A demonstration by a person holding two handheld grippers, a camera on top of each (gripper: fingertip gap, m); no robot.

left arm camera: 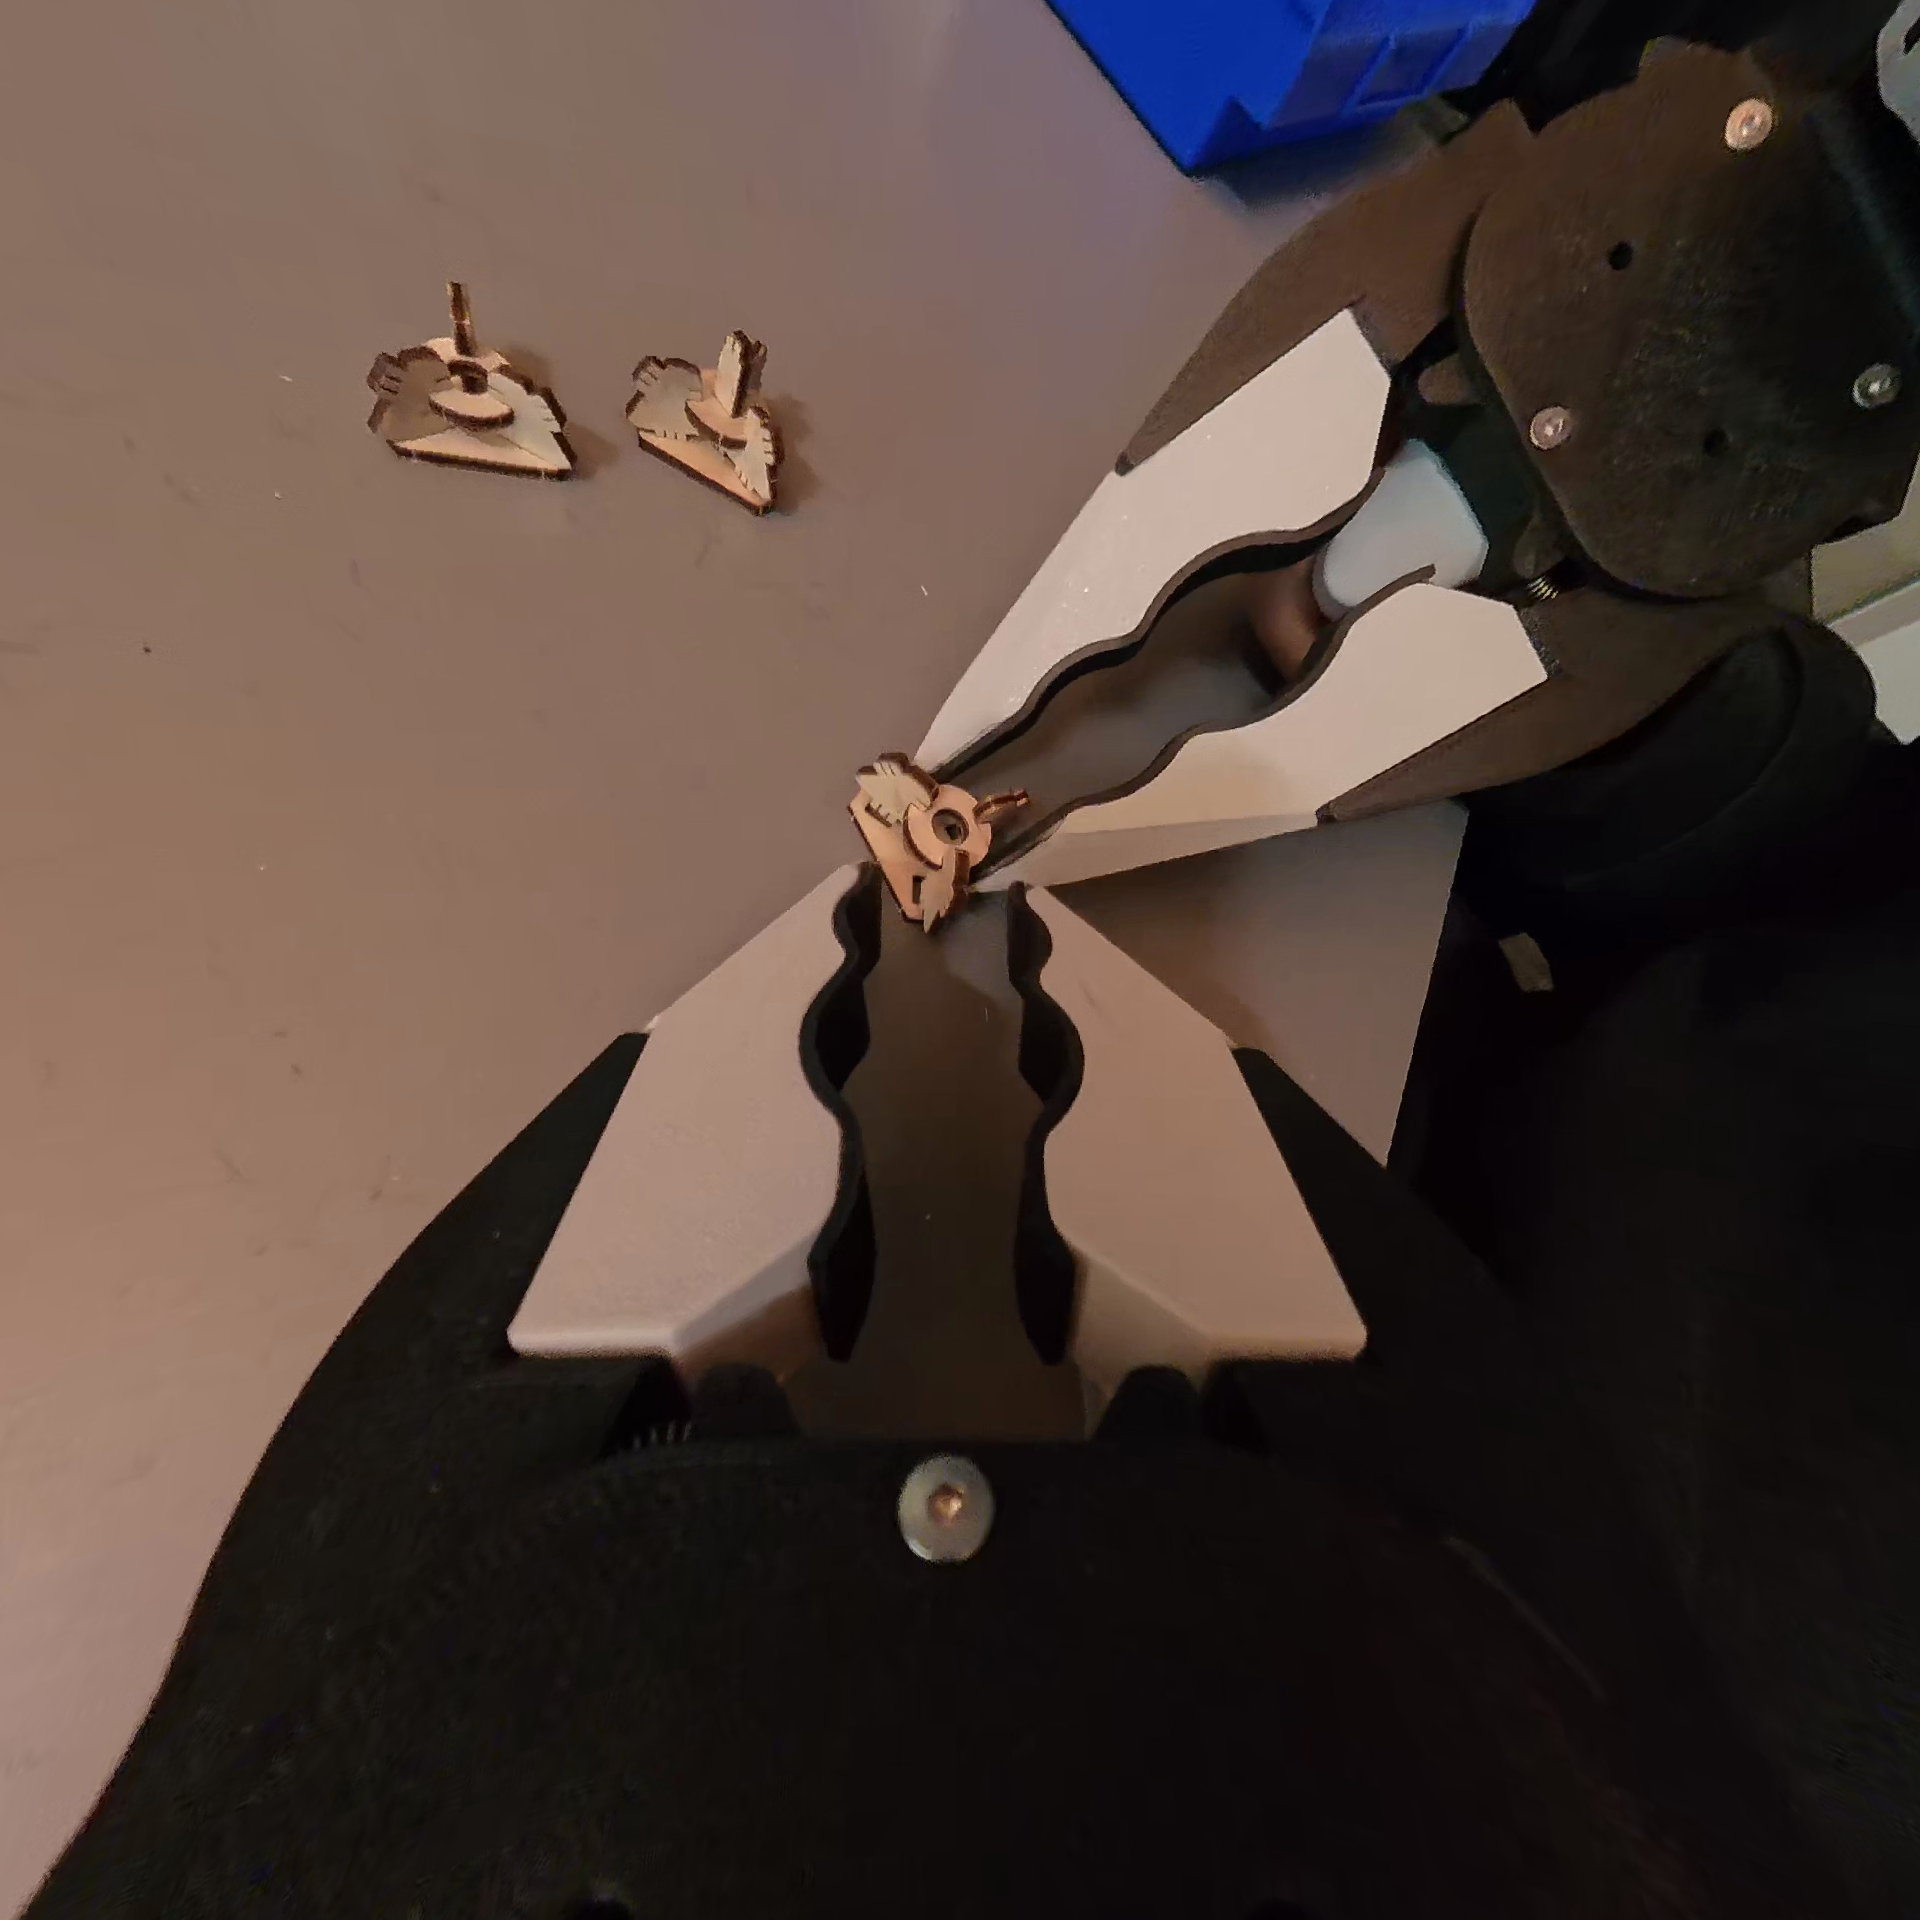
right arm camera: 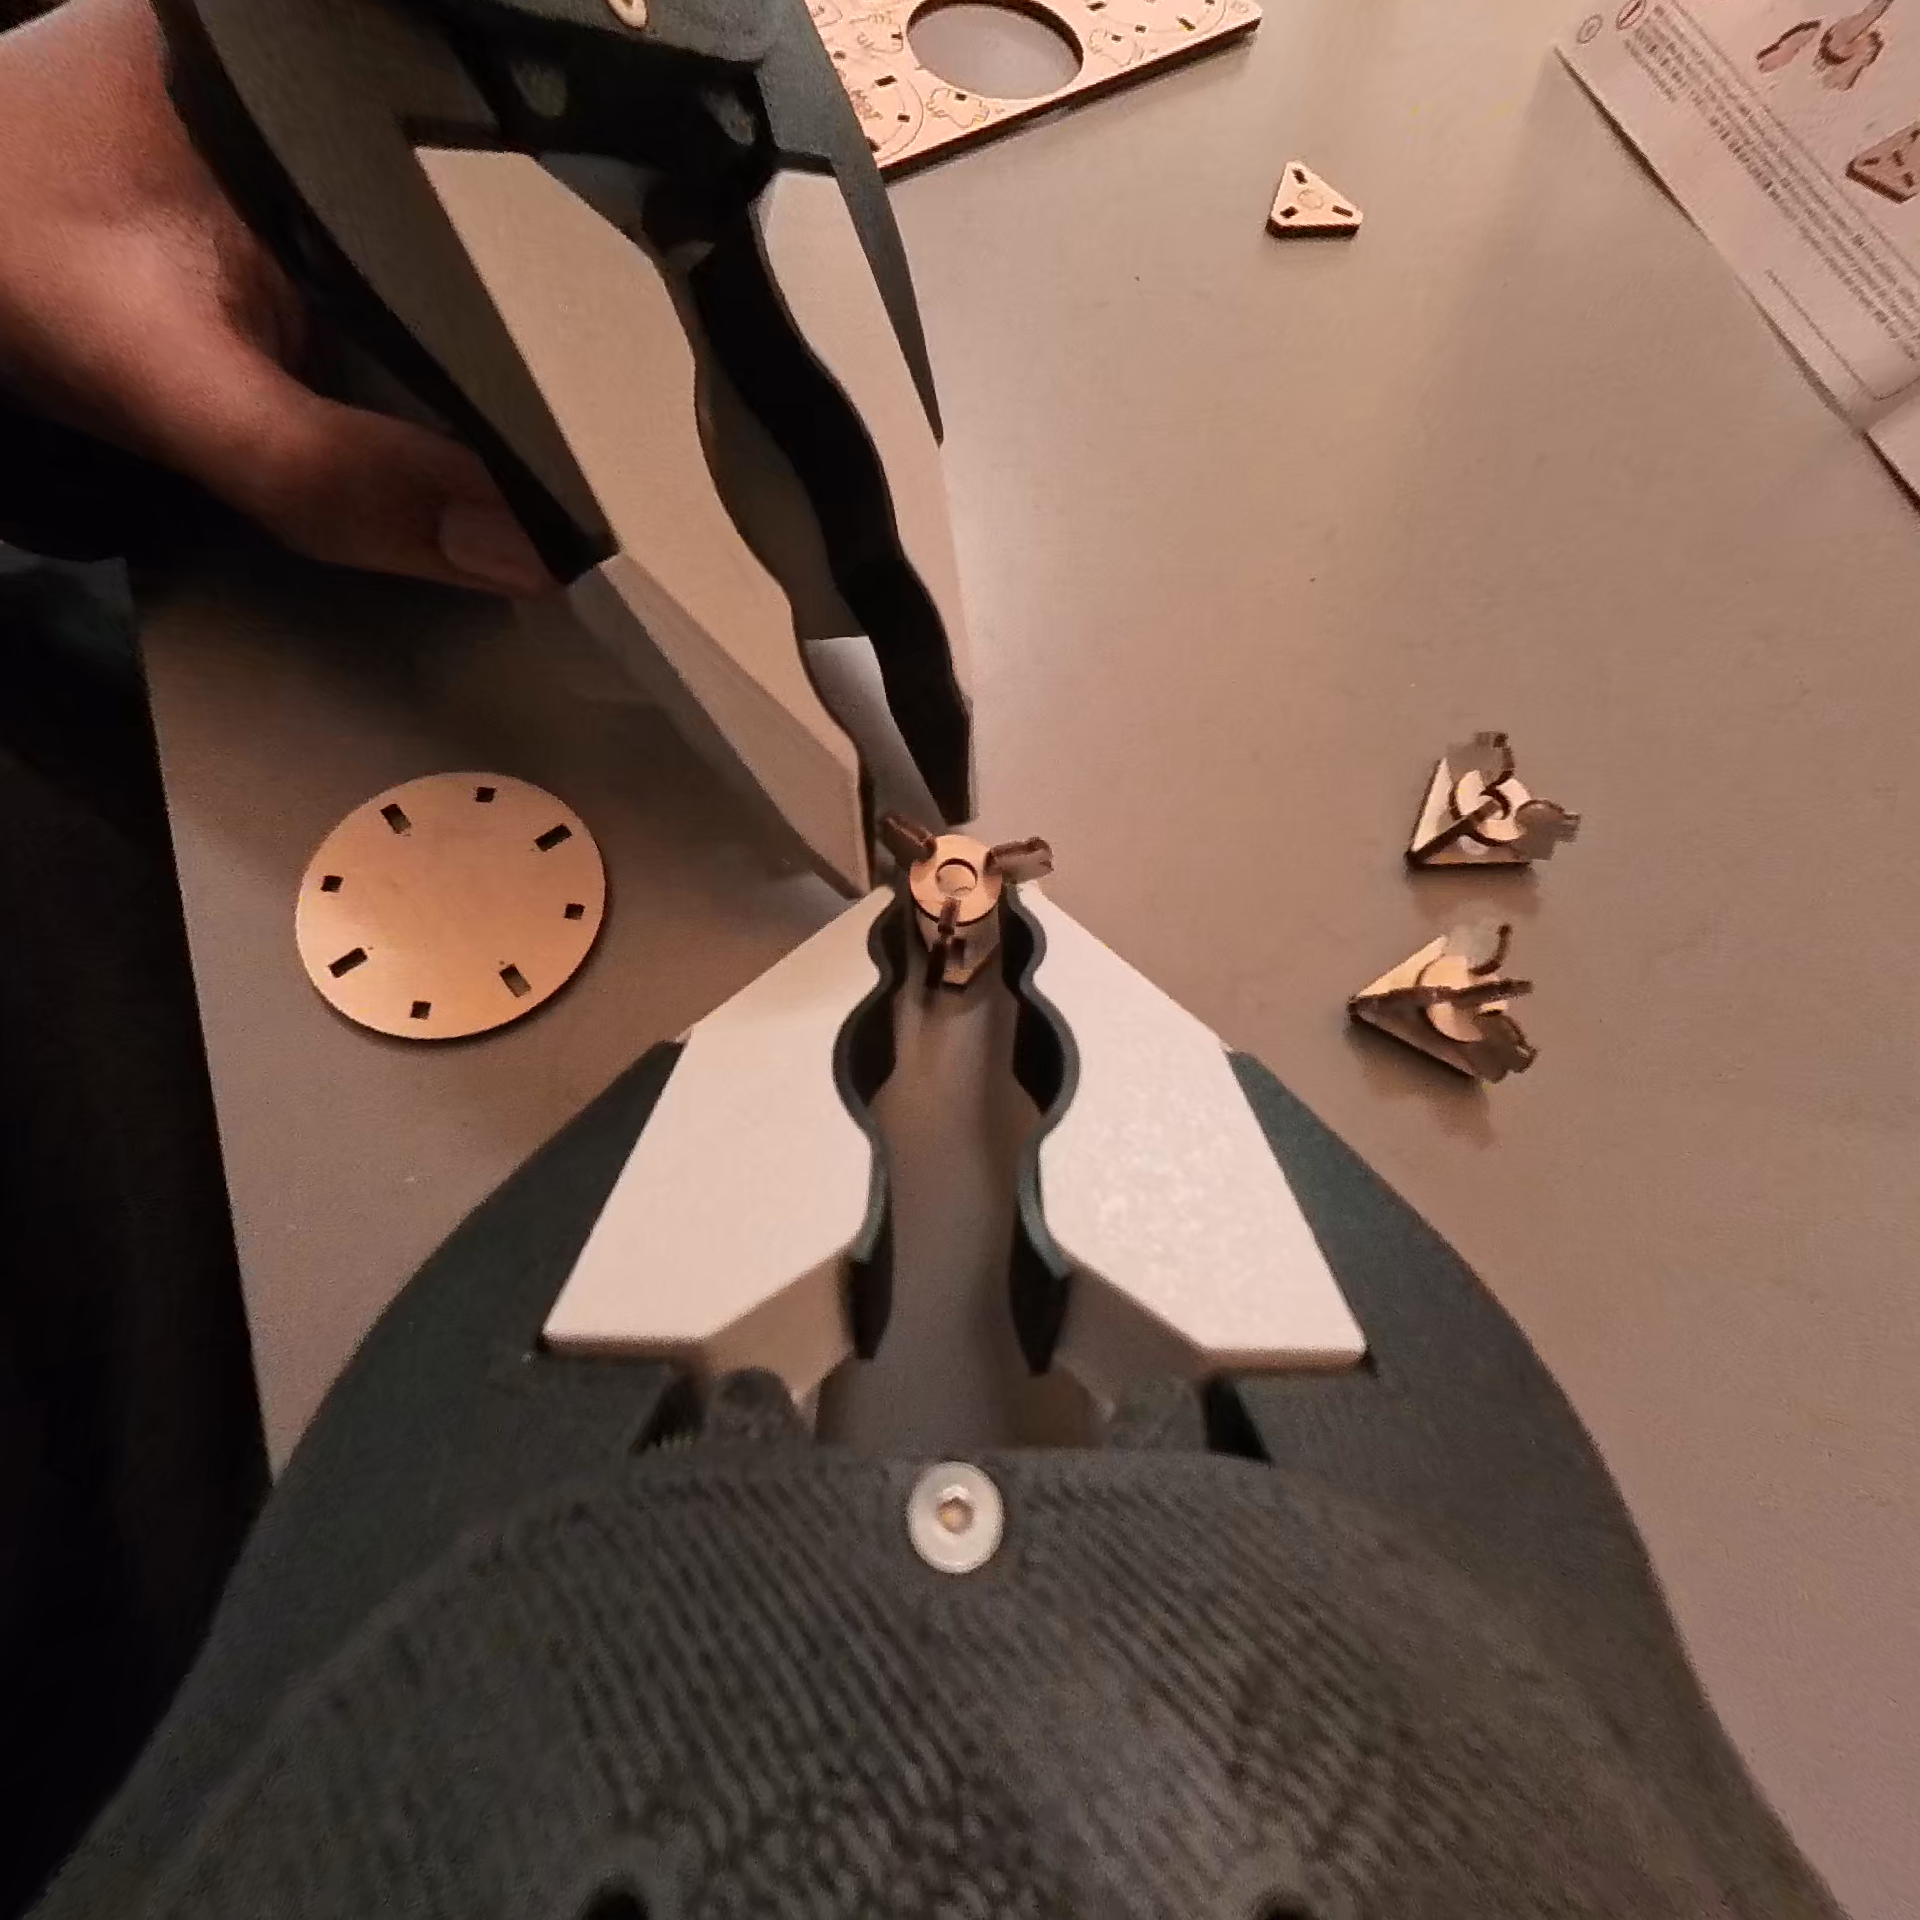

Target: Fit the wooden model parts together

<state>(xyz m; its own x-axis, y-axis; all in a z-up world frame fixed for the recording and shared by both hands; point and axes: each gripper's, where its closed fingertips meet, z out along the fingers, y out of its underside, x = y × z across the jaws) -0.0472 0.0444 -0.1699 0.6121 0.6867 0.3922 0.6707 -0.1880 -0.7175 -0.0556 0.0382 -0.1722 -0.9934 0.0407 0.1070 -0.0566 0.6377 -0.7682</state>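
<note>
Right wrist view, wooden assembly (right arm camera: 961, 914) clamped in right gripper (right arm camera: 954, 920)

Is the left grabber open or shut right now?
Open. In the left wrist view the left gripper has its fingertips apart, and table shows between one tip and the small wooden piece, which the right gripper pinches.

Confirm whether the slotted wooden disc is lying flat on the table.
Yes, the slotted wooden disc lies flat on the table, untouched.
</note>
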